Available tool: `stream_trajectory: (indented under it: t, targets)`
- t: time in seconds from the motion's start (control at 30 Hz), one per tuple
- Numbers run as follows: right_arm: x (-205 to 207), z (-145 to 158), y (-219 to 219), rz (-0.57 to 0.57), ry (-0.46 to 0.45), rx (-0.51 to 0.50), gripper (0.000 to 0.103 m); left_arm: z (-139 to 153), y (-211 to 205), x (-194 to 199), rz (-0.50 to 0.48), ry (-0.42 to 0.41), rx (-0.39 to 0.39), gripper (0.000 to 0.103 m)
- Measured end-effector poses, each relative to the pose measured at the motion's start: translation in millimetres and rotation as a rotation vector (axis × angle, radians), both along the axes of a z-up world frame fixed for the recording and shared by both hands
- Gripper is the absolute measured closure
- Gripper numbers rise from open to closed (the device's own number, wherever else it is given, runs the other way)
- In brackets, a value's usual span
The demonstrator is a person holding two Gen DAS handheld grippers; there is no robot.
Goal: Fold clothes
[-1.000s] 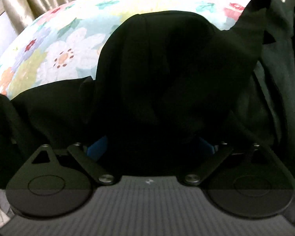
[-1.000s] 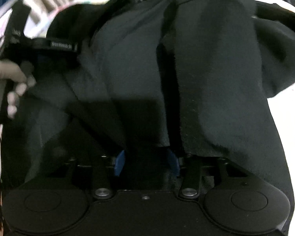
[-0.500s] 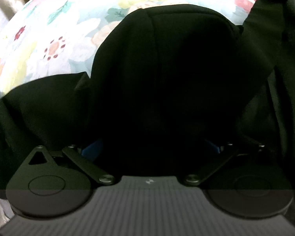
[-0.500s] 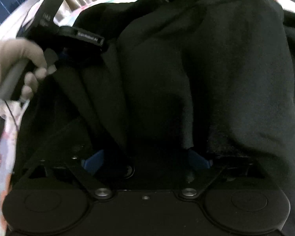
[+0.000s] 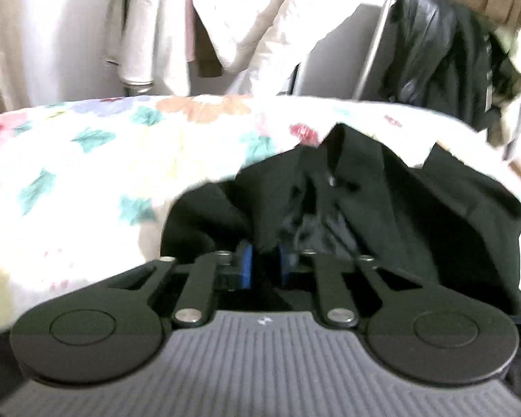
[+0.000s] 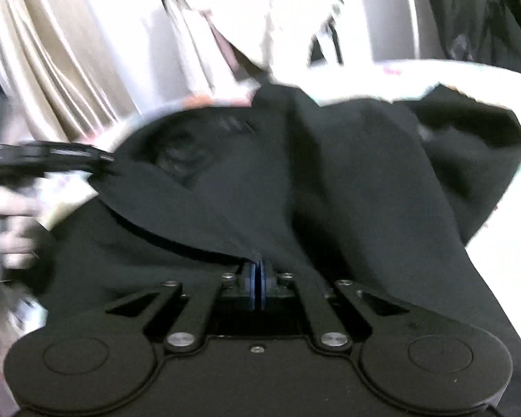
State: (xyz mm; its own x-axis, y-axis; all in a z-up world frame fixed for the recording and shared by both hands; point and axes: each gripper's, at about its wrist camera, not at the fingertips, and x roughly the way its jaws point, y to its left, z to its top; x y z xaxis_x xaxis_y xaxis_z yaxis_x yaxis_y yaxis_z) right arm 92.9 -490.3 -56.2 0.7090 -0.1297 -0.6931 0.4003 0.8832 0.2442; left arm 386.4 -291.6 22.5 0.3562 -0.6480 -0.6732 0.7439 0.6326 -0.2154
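Our left hand-held gripper, wide open half a second ago, has now nearly closed on an edge of the black garment. The right hand-held gripper has also clamped its edge. The garment lies bunched on the floral bed, so we judge it ready to lift and spread.

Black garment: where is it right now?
The black garment lies bunched on the floral bedspread, pinched by both the right gripper and the left gripper.
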Motion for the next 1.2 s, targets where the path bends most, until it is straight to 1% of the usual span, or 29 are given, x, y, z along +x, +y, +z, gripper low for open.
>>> stream_trajectory:
  t: [0.07,0.1,0.13,0.17,0.2,0.23,0.27,0.3,0.33,0.37,0.4,0.43,0.47,0.5,0.53,0.57,0.6,0.63,0.7,0.77,0.8,0.87,0.93,1.0,1.07,1.13,1.17,1.2]
  targets:
    - [22,9,8,-0.008,0.0,-0.042,0.1,-4,3,20,-0.014,0.04,-0.044,0.091]
    - [29,9,7,-0.017,0.003,-0.04,0.1,-2,-1,30,0.0,0.066,-0.065,0.091]
    - [37,8,5,-0.027,0.005,-0.036,0.1,-5,1,36,0.018,0.082,-0.085,0.091]
    - [43,7,-4,-0.05,0.013,-0.043,0.098,-5,-1,40,0.045,0.07,-0.113,0.091]
    - [49,6,-15,-0.075,0.021,-0.051,0.089,-5,-4,43,0.073,0.058,-0.14,0.091]
    - [57,1,-23,-0.093,0.037,-0.052,0.084,-6,-7,45,0.115,0.038,-0.151,0.09]
    - [67,-4,-32,-0.111,0.053,-0.052,0.071,-7,-11,46,0.156,0.018,-0.161,0.088]
    - [68,-7,-33,-0.148,0.089,-0.083,0.066,-8,-20,44,0.186,-0.009,-0.16,0.087]
    - [65,-5,-28,-0.153,0.106,-0.109,0.066,-11,-31,46,0.202,-0.04,-0.144,0.084]
    - [61,-2,-22,-0.155,0.121,-0.133,0.066,-14,-41,53,0.188,-0.053,-0.112,0.08]
    - [55,3,-19,-0.159,0.121,-0.145,0.065,-14,-48,58,0.171,-0.037,-0.086,0.068]
    - [46,11,-15,-0.174,0.124,-0.149,0.065,-7,-43,58,0.153,-0.017,-0.086,0.063]
    - [33,22,-9,-0.198,0.125,-0.164,0.059,0,-37,58,0.134,0.001,-0.088,0.063]
    - [22,31,-5,-0.21,0.128,-0.181,0.051,5,-30,51,0.105,-0.02,-0.121,0.062]
    - [9,40,2,-0.215,0.129,-0.193,0.048,12,-24,45,0.081,-0.047,-0.14,0.053]
    - [-3,46,8,-0.204,0.128,-0.188,0.047,16,-14,40,0.065,-0.083,-0.142,0.044]
    - [-14,51,15,-0.191,0.128,-0.181,0.047,18,-3,35,0.059,-0.117,-0.123,0.031]
    - [-25,53,22,-0.167,0.134,-0.168,0.046,19,10,31,0.064,-0.148,-0.096,0.029]
    - [-45,49,38,-0.136,0.167,-0.159,0.042,17,38,24,0.102,-0.18,-0.012,0.028]
    - [-68,41,52,-0.14,0.199,-0.155,0.042,12,67,18,0.125,-0.184,0.06,0.027]
    - [-79,38,54,-0.153,0.202,-0.159,0.042,9,78,13,0.121,-0.186,0.09,0.026]
    - [-101,30,53,-0.189,0.208,-0.159,0.042,-3,95,3,0.1,-0.198,0.165,0.025]
    - [-121,24,40,-0.261,0.23,-0.126,0.042,-17,105,-7,0.072,-0.2,0.223,0.024]
    - [-139,29,30,-0.308,0.224,-0.123,0.042,-32,110,-19,0.031,-0.193,0.279,0.024]
    - [-155,42,27,-0.334,0.198,-0.122,0.042,-43,111,-34,-0.016,-0.236,0.345,0.024]
    - [-169,54,30,-0.377,0.177,-0.105,0.042,-47,115,-49,-0.037,-0.275,0.388,0.025]
    - [-175,59,32,-0.394,0.165,-0.09,0.042,-44,123,-58,-0.03,-0.298,0.379,0.025]
    - [-183,63,36,-0.413,0.158,-0.068,0.042,-40,132,-63,-0.013,-0.298,0.362,0.024]
